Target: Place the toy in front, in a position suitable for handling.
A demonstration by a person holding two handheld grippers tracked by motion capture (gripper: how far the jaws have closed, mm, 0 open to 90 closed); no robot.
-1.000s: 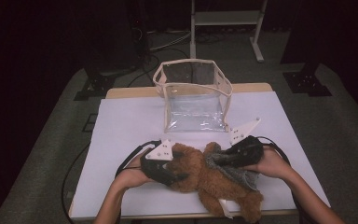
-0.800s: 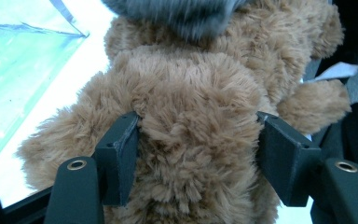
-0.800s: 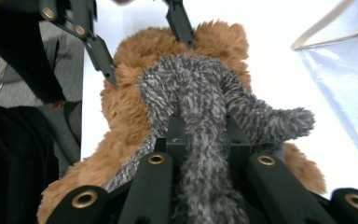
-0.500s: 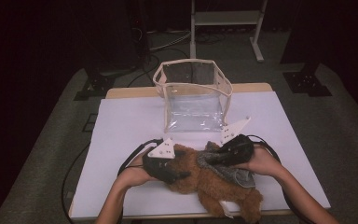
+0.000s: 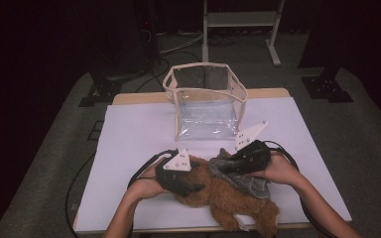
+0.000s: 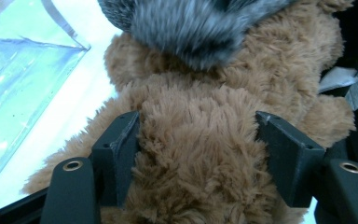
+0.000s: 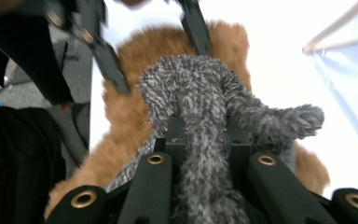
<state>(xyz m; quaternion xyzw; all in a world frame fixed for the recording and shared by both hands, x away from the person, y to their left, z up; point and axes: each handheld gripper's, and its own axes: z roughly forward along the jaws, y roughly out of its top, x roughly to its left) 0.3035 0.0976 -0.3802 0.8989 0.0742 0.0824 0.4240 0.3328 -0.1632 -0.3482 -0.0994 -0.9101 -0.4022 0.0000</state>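
A brown plush bear (image 5: 228,198) lies on the white table (image 5: 139,134) near its front edge, with a grey fuzzy cloth (image 5: 252,184) on its upper part. My left gripper (image 5: 196,187) comes from the left and is shut on the bear (image 6: 196,154); its fingers (image 6: 121,144) press into the fur on both sides. My right gripper (image 5: 224,167) reaches in from the right and is shut on the grey cloth (image 7: 200,93), bunched between the jaws of the right gripper (image 7: 207,135). Under the cloth, the bear (image 7: 121,121) shows.
A clear plastic bag with beige trim (image 5: 206,106) stands open just behind the bear, mid-table. It also shows as the clear bag (image 6: 23,79) at upper left and the bag's edge (image 7: 349,60) at right. Cables loop beside both hands. Dark floor surrounds the table.
My right gripper has edged a little to the left, and the grey cloth is bunched higher against the bear. My left gripper keeps its hold in the same place.
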